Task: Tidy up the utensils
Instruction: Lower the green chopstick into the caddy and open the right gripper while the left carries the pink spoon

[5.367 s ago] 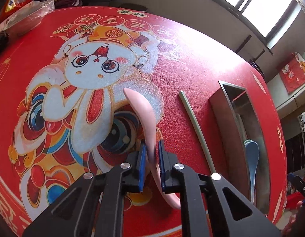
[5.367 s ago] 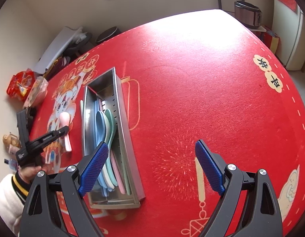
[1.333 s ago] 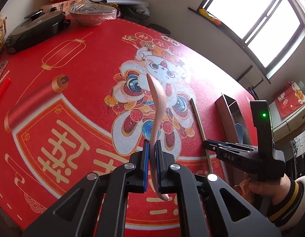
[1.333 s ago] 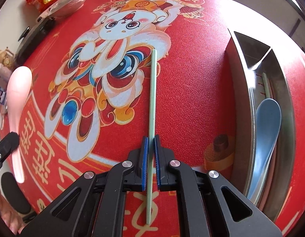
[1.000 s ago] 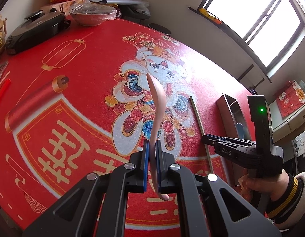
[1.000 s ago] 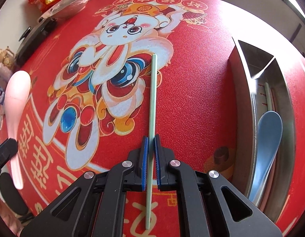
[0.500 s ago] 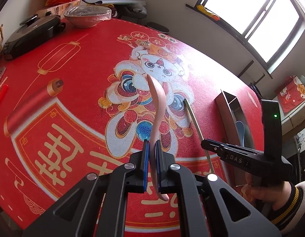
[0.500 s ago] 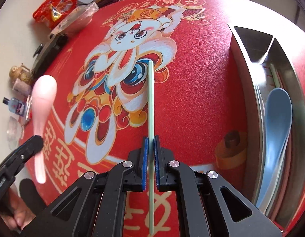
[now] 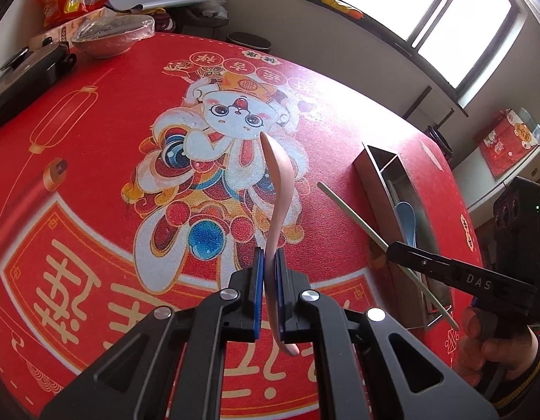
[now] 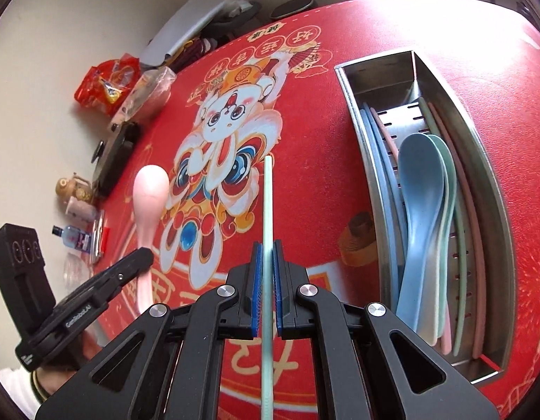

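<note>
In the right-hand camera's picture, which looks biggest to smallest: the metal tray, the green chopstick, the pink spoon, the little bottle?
1. Metal tray.
2. Green chopstick, about as long in the picture, but nearness to the camera inflates it.
3. Pink spoon.
4. Little bottle.

One pink spoon (image 10: 148, 192) and one green chopstick (image 10: 267, 231) were aloft at ten and twelve o'clock. One metal tray (image 10: 487, 161) at three o'clock held at least three spoons (image 10: 422, 210); its chopsticks could not be counted.

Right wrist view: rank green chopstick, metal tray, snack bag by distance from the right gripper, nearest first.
1. green chopstick: clamped in the right gripper jaws.
2. metal tray: right side, on the mat.
3. snack bag: far left, by the wall.
</note>
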Motion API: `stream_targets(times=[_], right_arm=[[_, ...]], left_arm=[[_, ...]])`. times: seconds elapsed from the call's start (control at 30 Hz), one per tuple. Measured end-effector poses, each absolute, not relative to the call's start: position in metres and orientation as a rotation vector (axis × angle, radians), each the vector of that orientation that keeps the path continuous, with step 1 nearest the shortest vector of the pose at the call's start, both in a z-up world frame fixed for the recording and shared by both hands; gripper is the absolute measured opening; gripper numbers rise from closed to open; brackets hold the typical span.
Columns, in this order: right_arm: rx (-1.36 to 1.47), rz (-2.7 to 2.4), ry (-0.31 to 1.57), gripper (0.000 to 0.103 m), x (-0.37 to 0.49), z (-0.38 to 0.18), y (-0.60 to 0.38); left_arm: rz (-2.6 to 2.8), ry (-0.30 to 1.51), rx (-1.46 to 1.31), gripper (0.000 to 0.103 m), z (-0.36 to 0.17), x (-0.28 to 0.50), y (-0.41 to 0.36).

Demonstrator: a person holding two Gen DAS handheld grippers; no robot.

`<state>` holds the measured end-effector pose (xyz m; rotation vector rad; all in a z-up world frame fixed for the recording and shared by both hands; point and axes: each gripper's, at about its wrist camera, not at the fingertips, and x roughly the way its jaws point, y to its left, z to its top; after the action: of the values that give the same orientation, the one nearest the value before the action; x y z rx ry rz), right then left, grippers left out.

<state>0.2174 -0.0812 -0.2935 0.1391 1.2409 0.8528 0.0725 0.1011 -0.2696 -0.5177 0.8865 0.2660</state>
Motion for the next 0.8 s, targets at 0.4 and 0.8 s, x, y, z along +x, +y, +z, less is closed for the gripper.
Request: stream_targets(times=[0.4,0.8], right_arm=[[0.173,0.669,1.109,0.006,0.251,-0.261,-0.139],[0.042,0.499,1.163,0.006,0.276,-0.297,-0.159]], left_arm=[[0.246,0.875,-0.525,0.006,-0.267,0.076,0.09],[0.225,0.869,-0.517,0.006,-0.265,0.076,0.082]])
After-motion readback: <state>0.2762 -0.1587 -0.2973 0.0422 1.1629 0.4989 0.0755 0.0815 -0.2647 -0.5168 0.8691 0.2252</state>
